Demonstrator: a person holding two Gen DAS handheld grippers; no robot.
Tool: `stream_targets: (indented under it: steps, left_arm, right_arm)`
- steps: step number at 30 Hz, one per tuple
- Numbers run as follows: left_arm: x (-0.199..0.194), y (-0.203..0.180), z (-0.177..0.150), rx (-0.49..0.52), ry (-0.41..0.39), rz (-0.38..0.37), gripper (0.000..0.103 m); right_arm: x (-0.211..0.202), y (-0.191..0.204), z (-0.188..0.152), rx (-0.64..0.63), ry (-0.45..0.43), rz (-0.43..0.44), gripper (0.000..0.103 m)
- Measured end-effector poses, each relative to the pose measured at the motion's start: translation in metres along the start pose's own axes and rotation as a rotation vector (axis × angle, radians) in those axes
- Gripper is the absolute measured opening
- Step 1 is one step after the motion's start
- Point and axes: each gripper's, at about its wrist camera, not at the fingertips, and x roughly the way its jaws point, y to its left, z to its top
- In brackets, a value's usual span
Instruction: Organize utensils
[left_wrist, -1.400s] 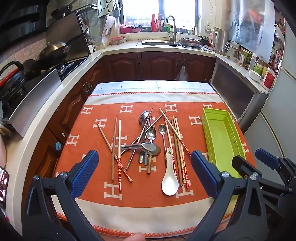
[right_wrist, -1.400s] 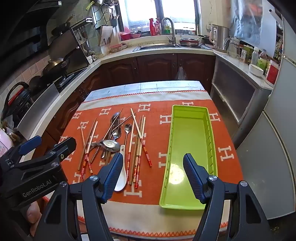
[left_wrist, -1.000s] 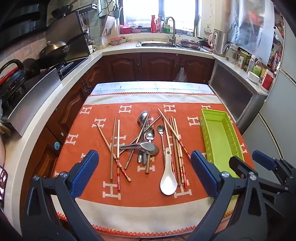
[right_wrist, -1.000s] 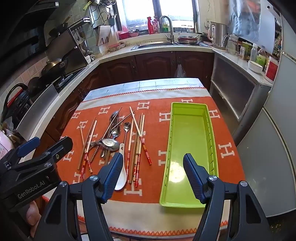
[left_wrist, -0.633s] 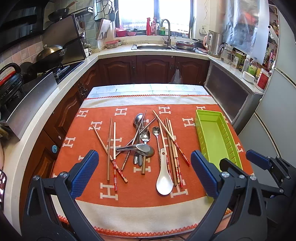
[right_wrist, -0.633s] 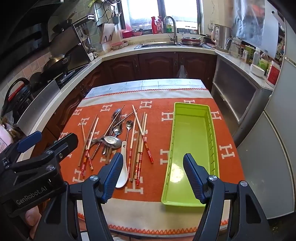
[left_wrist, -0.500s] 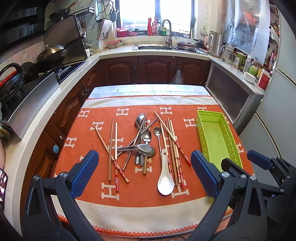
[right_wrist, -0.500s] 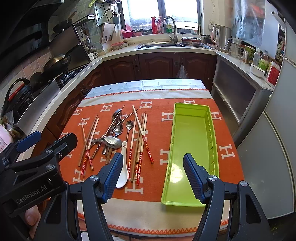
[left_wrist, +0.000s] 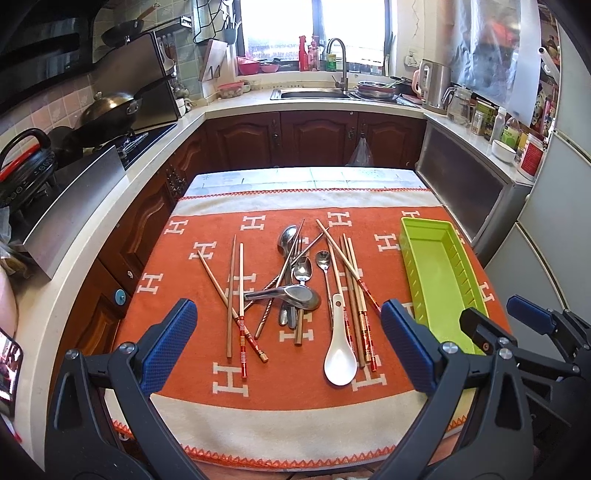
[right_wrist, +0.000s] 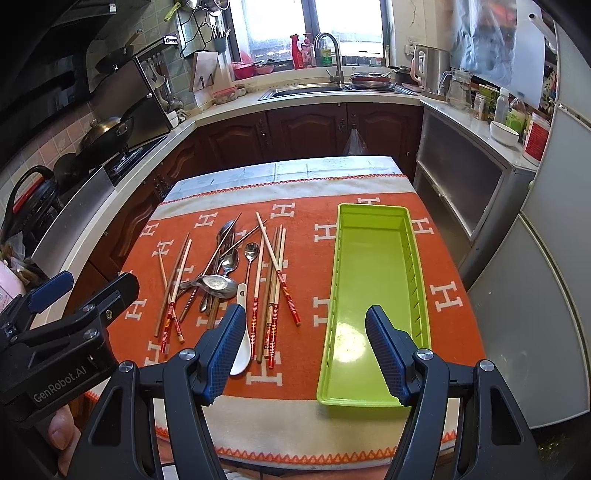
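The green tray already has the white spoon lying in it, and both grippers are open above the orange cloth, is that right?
Not quite. The green tray is empty; the white spoon lies on the orange cloth among the chopsticks, as the left wrist view shows. Both the left gripper and right gripper are open.

An orange woven cloth (left_wrist: 258, 384) patterned with white H letters covers the table, with cream bands at its near and far ends and an orange zigzag trim. Right of it lies a long lime-green plastic tray (right_wrist: 373, 369). Left of the tray, pale wooden chopsticks (left_wrist: 352, 280) carry red-striped ends, shiny silver metal spoons (left_wrist: 301, 295) lie among them, and a glossy white ceramic soup spoon (left_wrist: 340, 360) lies nearest. Both grippers have black frames and blue textured pads (left_wrist: 168, 345).
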Motion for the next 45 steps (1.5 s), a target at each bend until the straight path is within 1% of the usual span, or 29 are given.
stream_targets:
  steps: [5,13,17,22,24,27,30,34,36,38,39,40,42,45]
  left_arm:
    - [-0.005,0.001,-0.002,0.003,-0.014,-0.008,0.099]
    - [-0.008,0.003,-0.004,0.012,-0.014,-0.023,0.099]
    - [-0.006,0.006,-0.005,0.003,-0.002,-0.038,0.099]
    - [0.003,0.010,-0.004,-0.005,0.021,-0.026,0.099]
    - [0.009,0.013,-0.003,-0.010,0.037,-0.034,0.099]
    - [0.020,0.023,0.000,-0.030,0.061,-0.043,0.099]
    - [0.031,0.036,0.005,-0.044,0.074,-0.049,0.099]
    - [0.048,0.058,0.010,-0.050,0.085,-0.009,0.099]
    - [0.057,0.068,0.012,-0.045,0.093,0.012,0.099]
    - [0.071,0.082,0.014,-0.057,0.119,0.044,0.099]
    - [0.077,0.088,0.014,-0.065,0.130,0.045,0.098]
    - [0.086,0.096,0.014,-0.079,0.148,0.040,0.097]
    - [0.102,0.111,0.013,-0.105,0.175,0.036,0.088]
    - [0.126,0.129,0.007,-0.133,0.208,0.042,0.085]
  right_arm:
    - [-0.002,0.000,-0.001,-0.001,-0.005,-0.004,0.068]
    - [-0.004,0.001,-0.002,-0.003,-0.008,-0.007,0.068]
    - [-0.004,0.000,-0.002,-0.003,-0.003,-0.007,0.068]
    - [-0.005,0.000,-0.002,0.000,0.011,-0.001,0.068]
    - [-0.003,0.001,0.001,-0.002,0.016,0.008,0.068]
    - [0.007,0.006,0.006,-0.009,0.036,0.033,0.068]
    - [0.020,0.008,0.012,-0.011,0.053,0.040,0.068]
    - [0.041,0.007,0.021,0.000,0.069,0.045,0.068]
    - [0.053,0.009,0.028,-0.018,0.068,0.046,0.068]
    - [0.067,0.016,0.035,-0.052,0.068,0.047,0.068]
    - [0.075,0.020,0.038,-0.067,0.075,0.060,0.068]
    - [0.080,0.024,0.040,-0.072,0.082,0.069,0.068]
    - [0.094,0.032,0.046,-0.091,0.094,0.095,0.065]
    - [0.116,0.046,0.053,-0.121,0.112,0.131,0.063]
